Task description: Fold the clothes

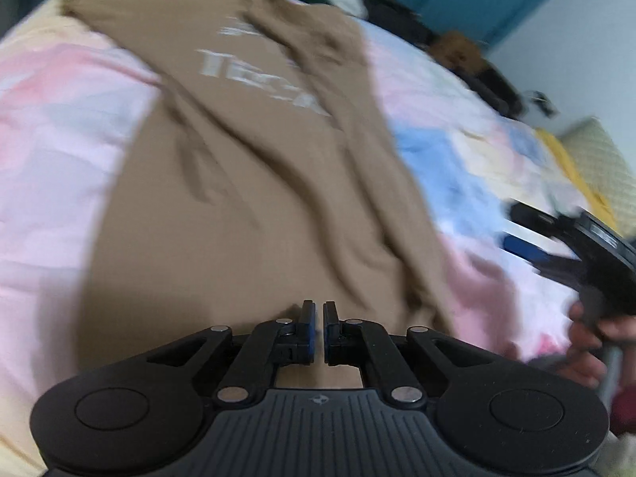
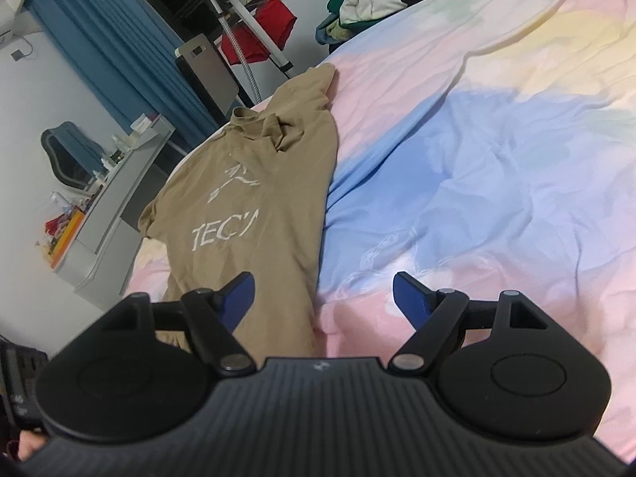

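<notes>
- One tan T-shirt point(image 2: 254, 206) with white lettering, lying ahead of the left claw point(image 1: 319, 310).
- One pastel bedsheet point(image 2: 477, 159) beneath both claws.
- Two claws: left, and right claw point(image 2: 322, 290).
- One red garment point(image 2: 262, 35), far beyond the right claw.
- One clothes heap point(image 2: 357, 4) farther off.

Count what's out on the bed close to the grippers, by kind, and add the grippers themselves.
Tan shirt, laid out with one side folded over: 1
Pastel bedcover under it: 1
Grippers: 2, the left gripper shut with nothing between its fingers, the right gripper open
Total: 4
The heap of clothes at the far edge is too jumbled to count.
</notes>
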Motion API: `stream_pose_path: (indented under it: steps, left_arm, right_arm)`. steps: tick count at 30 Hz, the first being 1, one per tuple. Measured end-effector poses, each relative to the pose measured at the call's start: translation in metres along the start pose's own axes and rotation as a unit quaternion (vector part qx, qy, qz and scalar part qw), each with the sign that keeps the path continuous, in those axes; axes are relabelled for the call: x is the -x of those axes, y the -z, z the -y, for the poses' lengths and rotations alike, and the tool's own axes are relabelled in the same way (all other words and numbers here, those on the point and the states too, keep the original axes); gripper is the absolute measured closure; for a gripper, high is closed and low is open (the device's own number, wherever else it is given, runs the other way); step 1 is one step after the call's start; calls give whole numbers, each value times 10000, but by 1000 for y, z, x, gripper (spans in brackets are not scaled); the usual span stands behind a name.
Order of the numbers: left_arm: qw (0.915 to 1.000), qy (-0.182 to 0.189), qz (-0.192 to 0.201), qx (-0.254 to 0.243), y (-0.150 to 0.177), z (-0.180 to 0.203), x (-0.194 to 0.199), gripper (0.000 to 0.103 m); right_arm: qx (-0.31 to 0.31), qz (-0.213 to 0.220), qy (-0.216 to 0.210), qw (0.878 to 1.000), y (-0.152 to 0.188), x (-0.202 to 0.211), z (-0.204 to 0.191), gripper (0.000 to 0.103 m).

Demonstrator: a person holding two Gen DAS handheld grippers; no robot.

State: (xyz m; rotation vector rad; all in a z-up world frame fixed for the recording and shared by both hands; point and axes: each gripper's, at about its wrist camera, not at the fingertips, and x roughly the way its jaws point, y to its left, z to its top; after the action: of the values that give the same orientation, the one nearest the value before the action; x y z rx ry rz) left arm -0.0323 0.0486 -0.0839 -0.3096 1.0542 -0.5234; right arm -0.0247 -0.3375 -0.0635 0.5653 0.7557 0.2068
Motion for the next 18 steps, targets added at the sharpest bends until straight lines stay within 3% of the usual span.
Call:
stream_pose_path:
  steps: [2,4,7,9,12,15,17,18]
  left_arm:
    - [9992,333,68,-204,4,18,-1,78]
    - [9975,619,141,-309,9,34,-4,69]
    - [9952,890,143,-370,16,57,-15,64]
    - [9956,804,41,-483,20,72,-30,64]
    - [9967,368,-167,-697,32,92,-57,60]
    - [9964,-114,-293,-786,39,93,-77,68]
    - [9962,-208,-210,-821,41,91,-76,101]
    - [9963,-135,-176,-834,40,88,-71,101]
  right_arm:
    - [1,-25,23,10000,0,-2,-1,23]
    - [8,-41,37,10000,0,-3,-1,23]
    - [-33,-31,57,10000,-1,-3,0,24]
    - [-91,-9,61,9999,-1,-3,2,24]
    - [-154,-2,63,9999,-1,-3,5,24]
    - [-233,-22,94,9997,-2,-5,9,24]
    - [-279,-31,92,9996,-2,-6,11,24]
    - [-296,-31,94,9995,-2,-6,11,23]
